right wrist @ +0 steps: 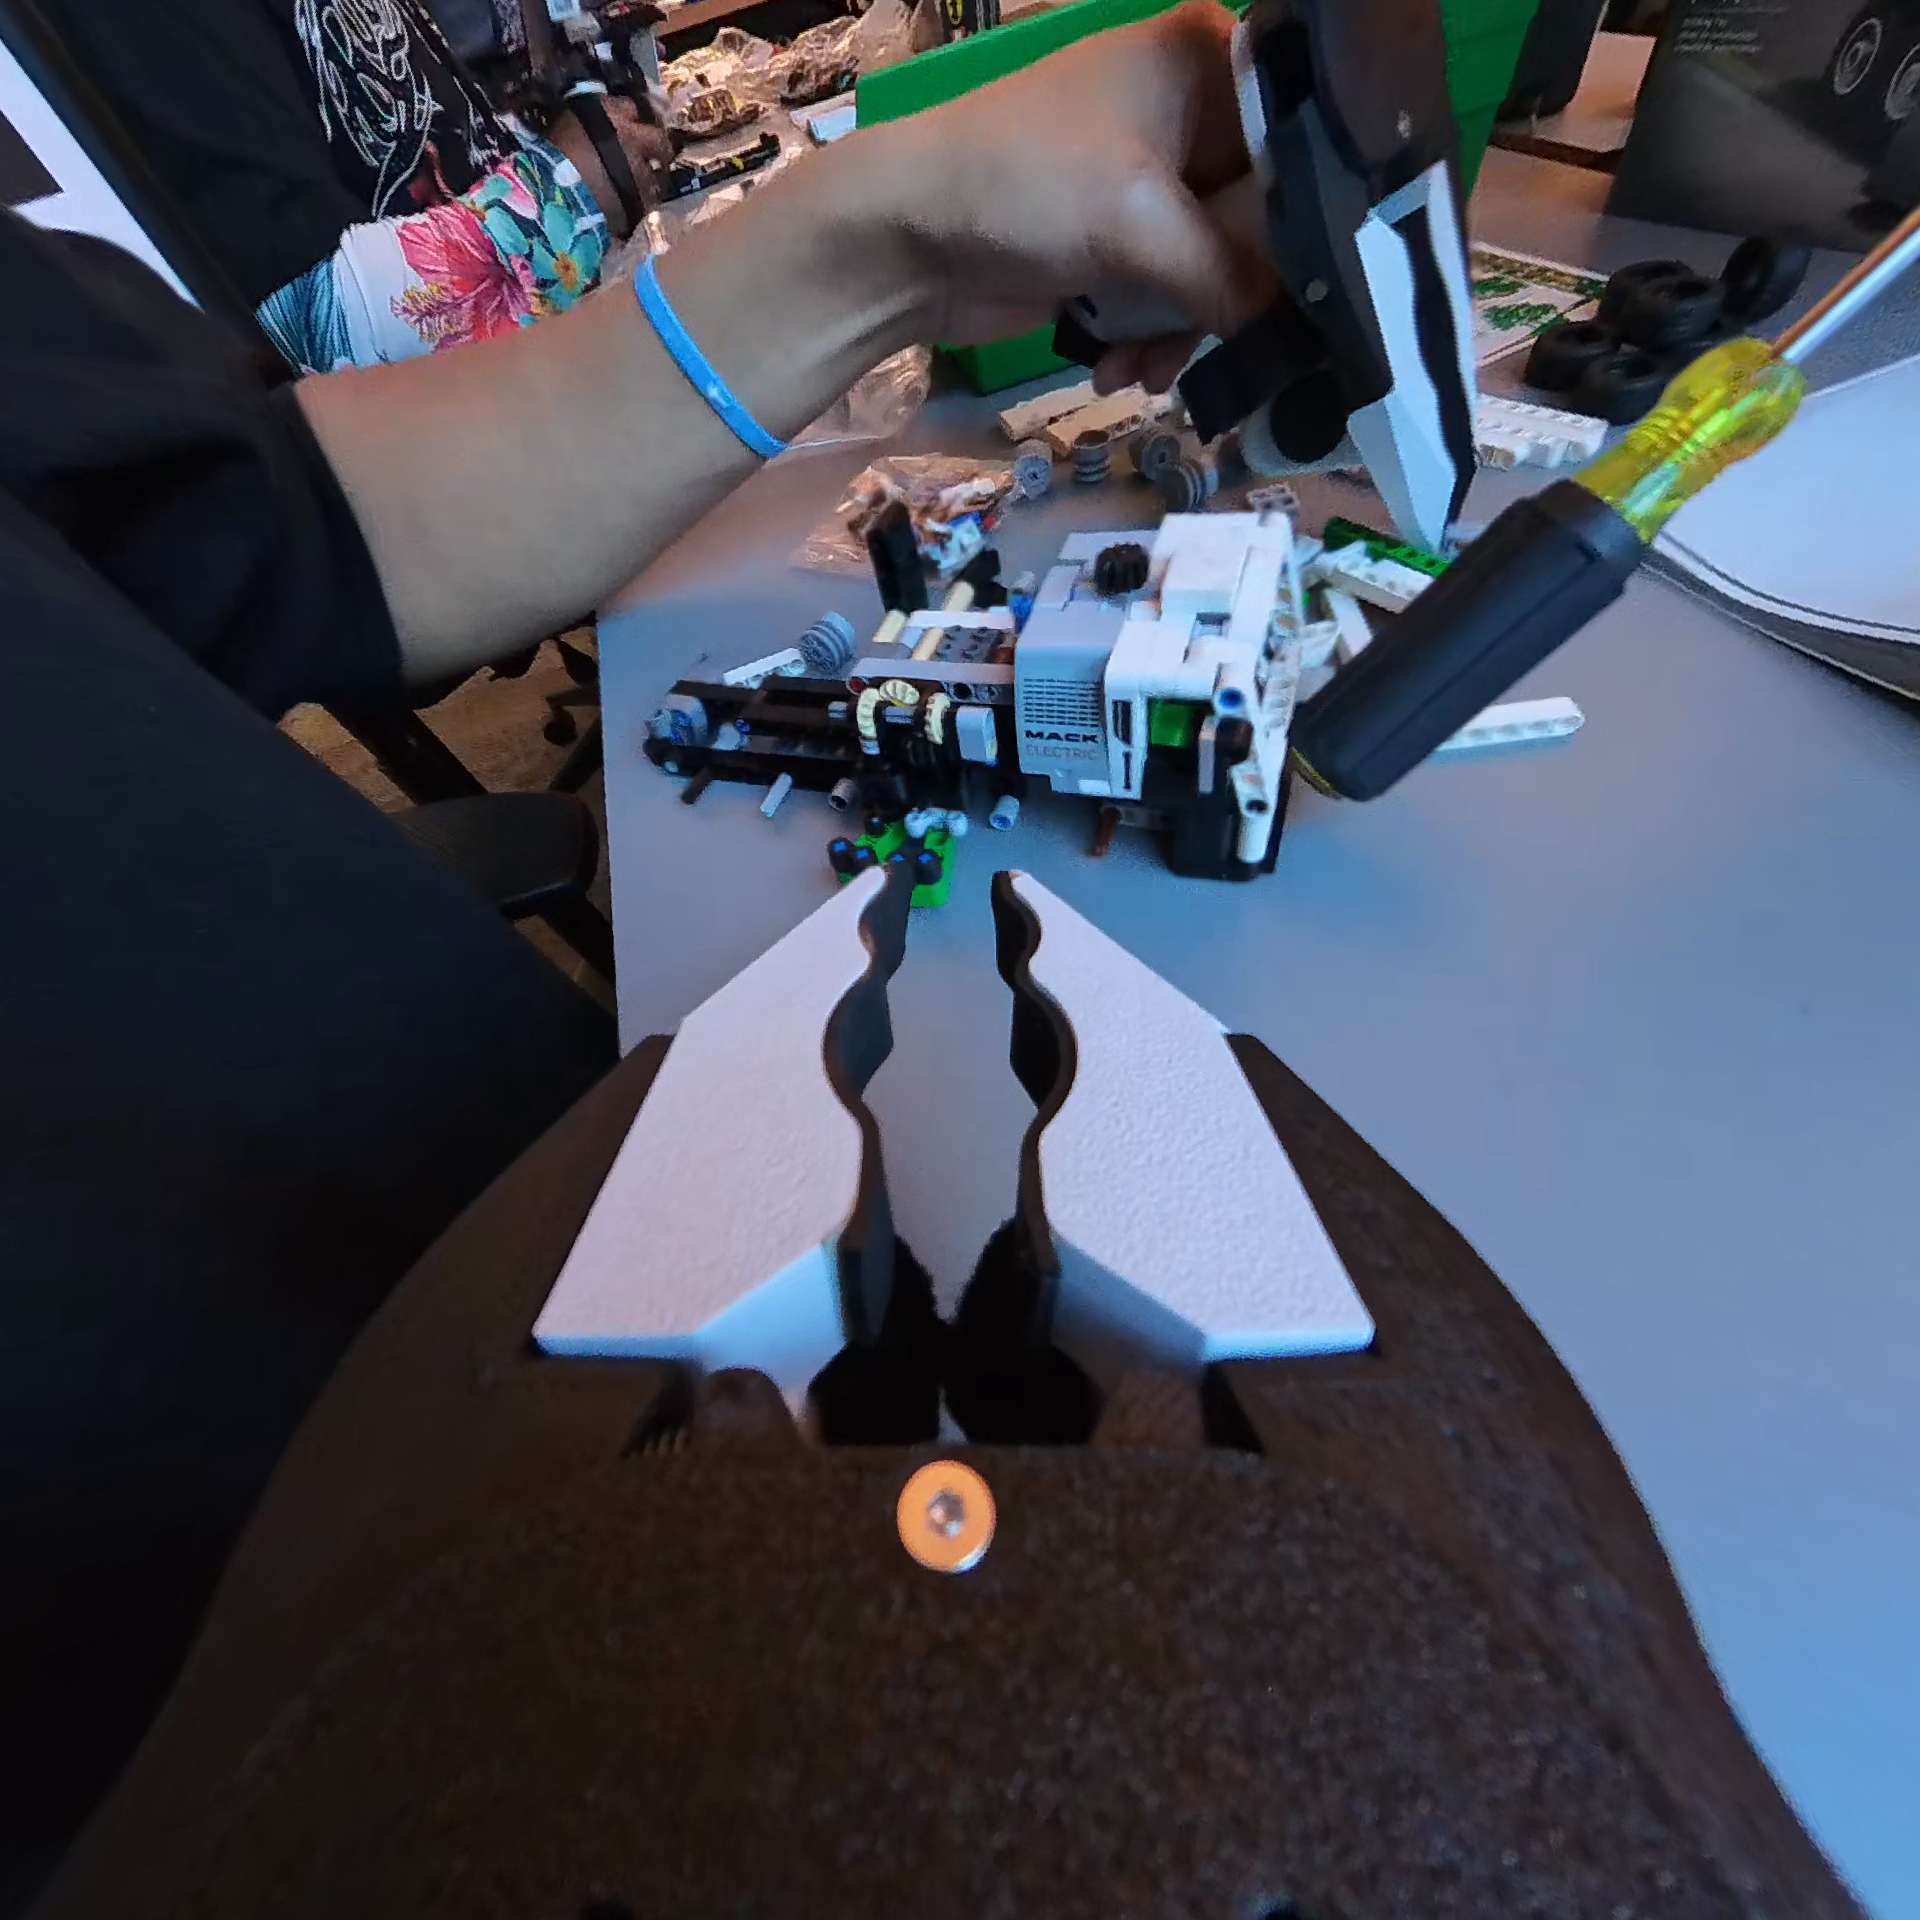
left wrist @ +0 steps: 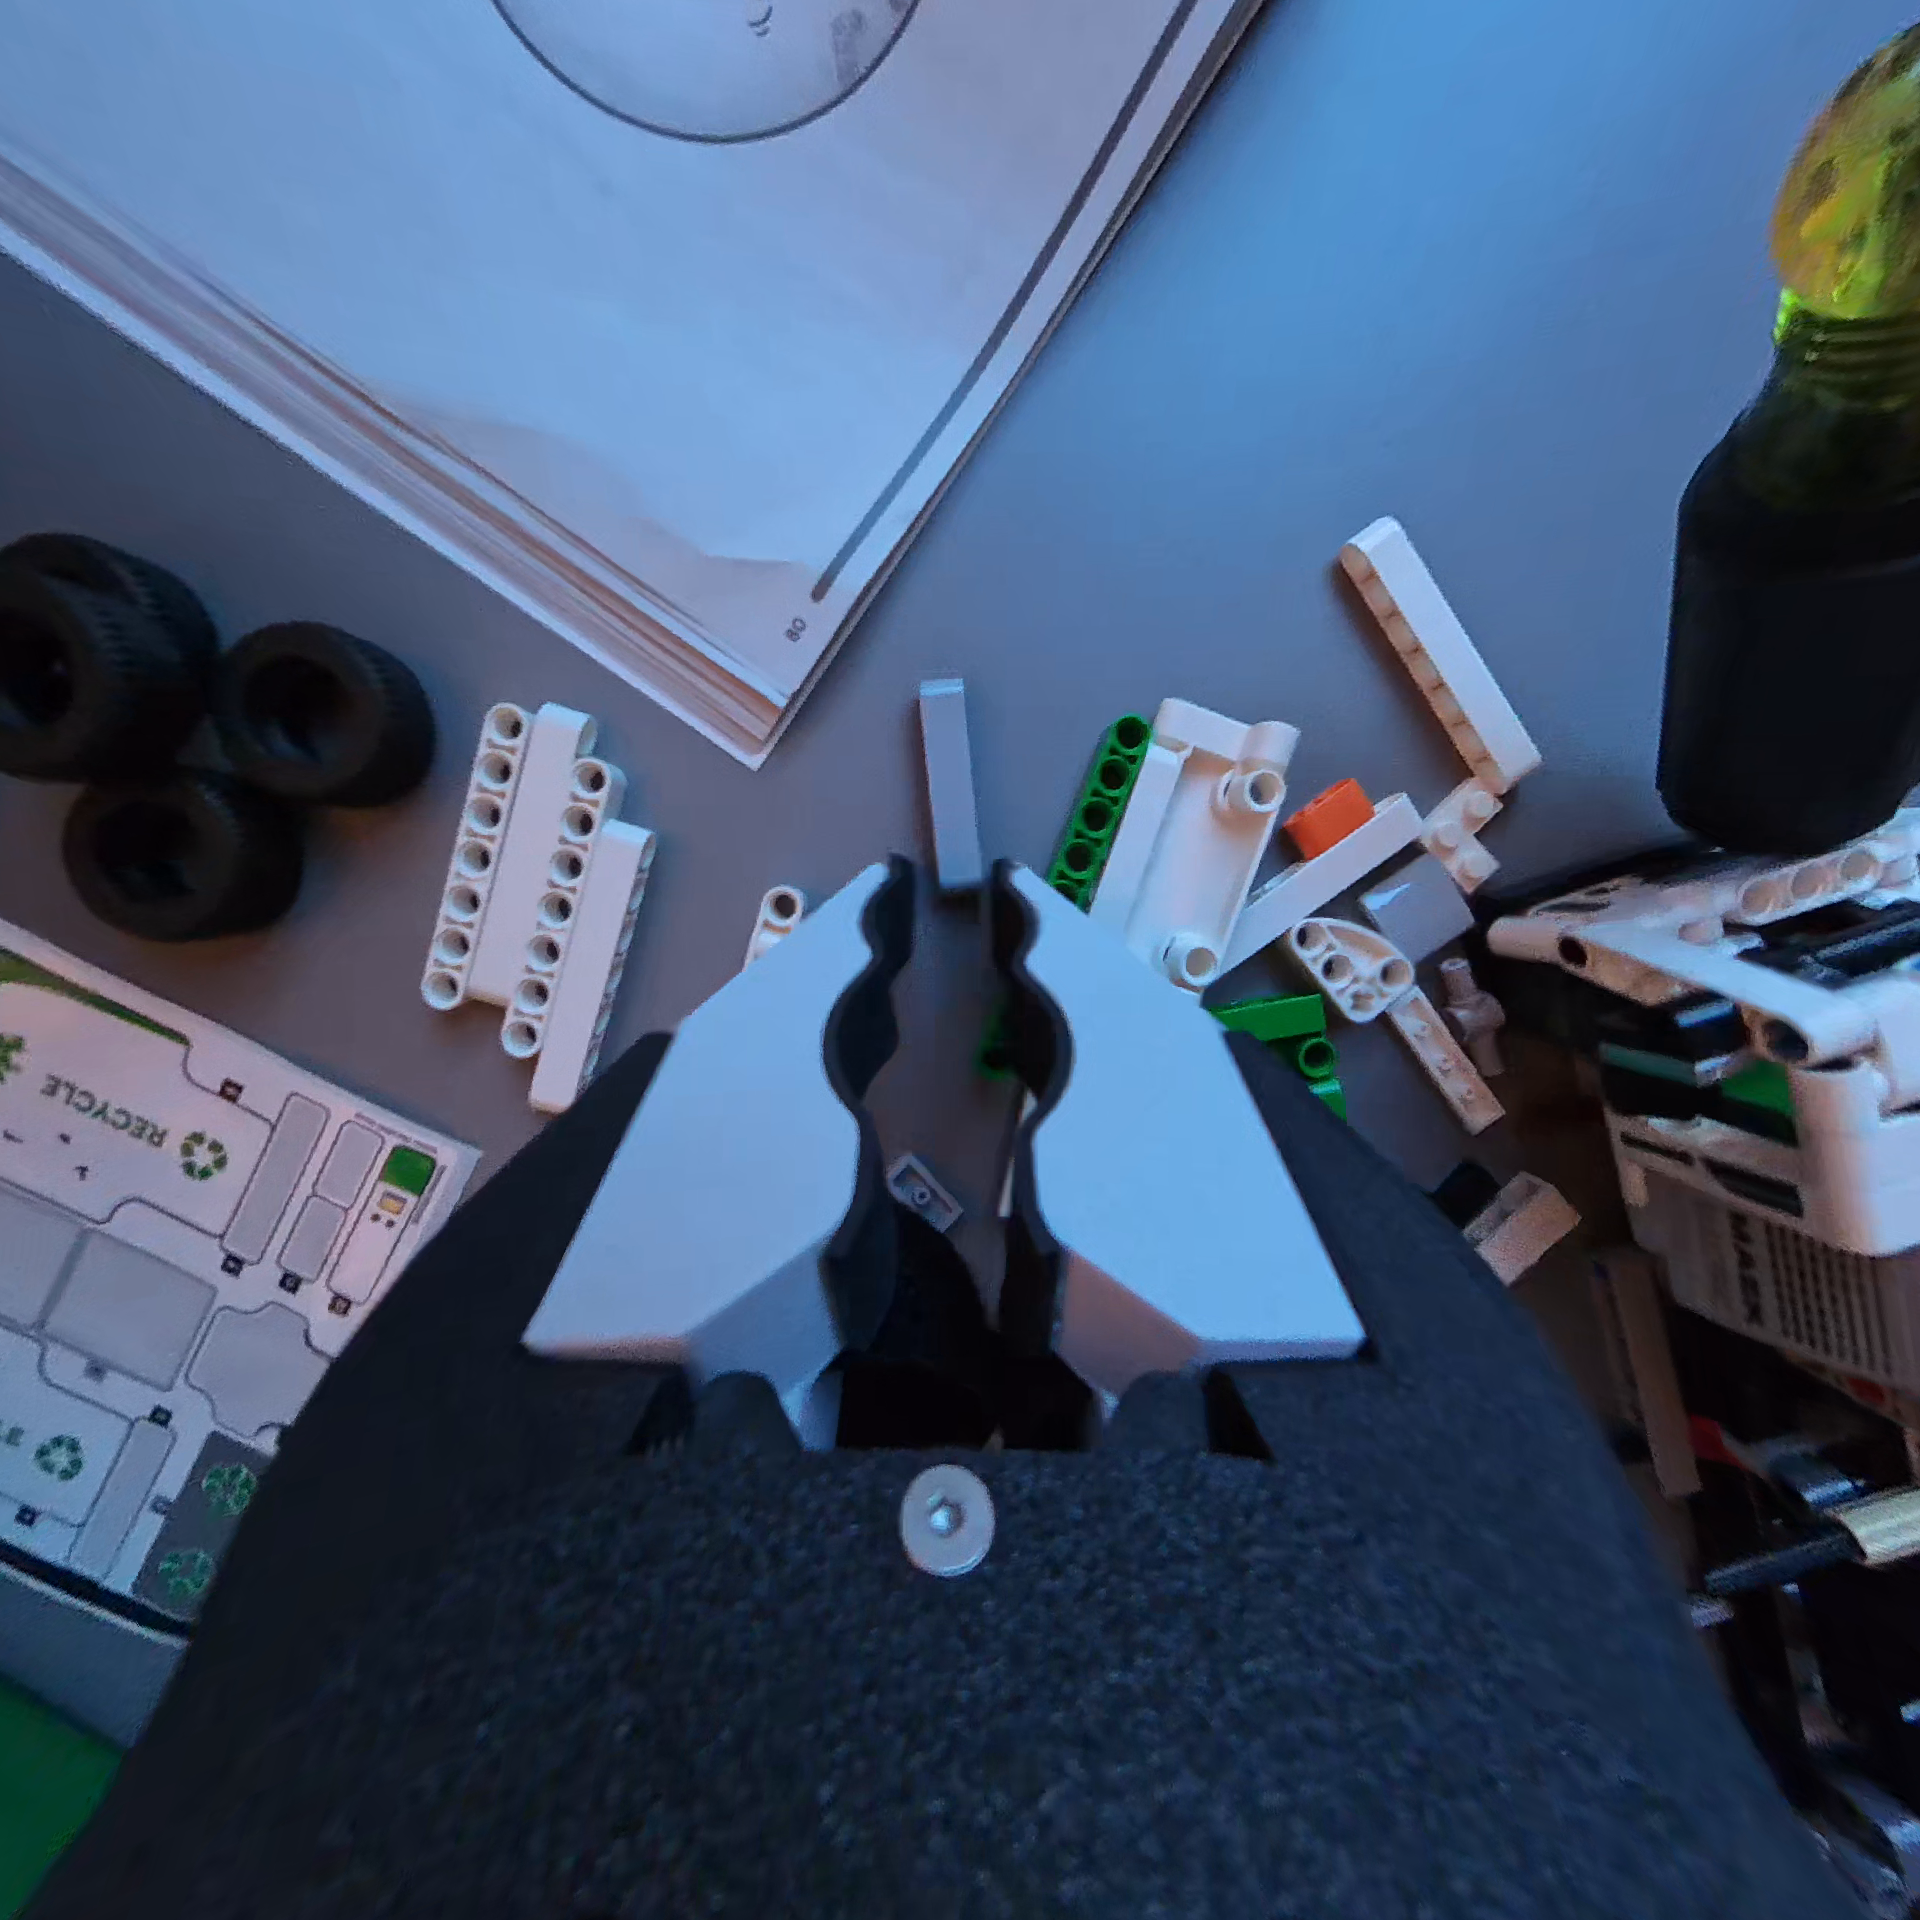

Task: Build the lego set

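My left gripper (left wrist: 951, 881) points down at a pile of loose Lego parts. Its jaws stand slightly apart, with the tips on either side of the near end of a flat grey tile (left wrist: 948, 769) lying on the table. I cannot tell if they touch it. It also shows in the right wrist view (right wrist: 1439, 535), held by a hand. The part-built white and black truck (right wrist: 1143, 665) lies on the table and also shows at the right of the left wrist view (left wrist: 1766, 1039). My right gripper (right wrist: 948, 883) is open and empty, just short of a small green assembly (right wrist: 914, 857).
A screwdriver with a black and yellow handle (right wrist: 1455, 644) leans by the truck cab. Black tyres (left wrist: 208, 727), white beams (left wrist: 540, 883), a green beam (left wrist: 1101, 810), a long white beam (left wrist: 1439, 655), the instruction booklet (left wrist: 623, 312) and a sticker sheet (left wrist: 156, 1247) lie around. About 25 cm separates my left fingertips from my right.
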Demonstrator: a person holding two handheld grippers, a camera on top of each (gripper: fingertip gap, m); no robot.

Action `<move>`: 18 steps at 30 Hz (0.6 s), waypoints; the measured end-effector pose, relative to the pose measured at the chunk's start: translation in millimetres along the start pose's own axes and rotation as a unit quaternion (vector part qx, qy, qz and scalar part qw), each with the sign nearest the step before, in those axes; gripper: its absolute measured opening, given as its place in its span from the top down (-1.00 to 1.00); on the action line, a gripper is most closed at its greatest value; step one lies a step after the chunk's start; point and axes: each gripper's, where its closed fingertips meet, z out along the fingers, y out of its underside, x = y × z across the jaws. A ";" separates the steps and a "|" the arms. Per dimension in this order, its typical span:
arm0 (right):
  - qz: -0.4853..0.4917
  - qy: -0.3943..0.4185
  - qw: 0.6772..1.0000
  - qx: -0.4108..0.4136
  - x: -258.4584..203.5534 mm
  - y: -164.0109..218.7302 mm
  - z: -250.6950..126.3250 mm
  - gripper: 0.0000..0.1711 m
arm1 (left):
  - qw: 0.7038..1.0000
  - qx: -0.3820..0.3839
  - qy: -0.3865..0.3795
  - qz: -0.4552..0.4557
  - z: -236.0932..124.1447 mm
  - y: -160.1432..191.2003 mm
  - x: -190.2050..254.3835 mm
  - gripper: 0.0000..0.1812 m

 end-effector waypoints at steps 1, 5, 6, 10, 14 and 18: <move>0.001 0.000 1.000 0.000 0.4 0.4 -0.3 0.82 | 1.000 0.002 -0.004 -0.007 -1.8 1.8 -1.2 0.74; 0.004 -0.005 1.000 0.000 1.1 2.1 -0.4 0.82 | 0.998 0.050 -0.029 -0.035 -34.3 7.9 -0.4 0.68; 0.005 -0.006 1.000 -0.001 1.2 2.8 -0.1 0.82 | 0.996 0.066 -0.044 -0.040 -47.7 11.3 -0.2 0.68; 0.004 -0.013 1.000 -0.008 1.3 5.1 2.3 0.82 | 0.987 0.116 -0.093 -0.062 -103.1 42.3 16.1 0.68; 0.000 -0.019 1.000 -0.008 -0.1 3.9 4.3 0.82 | 0.977 0.119 -0.121 -0.126 -130.4 102.7 54.2 0.68; -0.006 -0.022 1.000 -0.009 -2.7 3.4 7.9 0.82 | 0.970 0.102 -0.128 -0.182 -122.4 148.0 98.9 0.69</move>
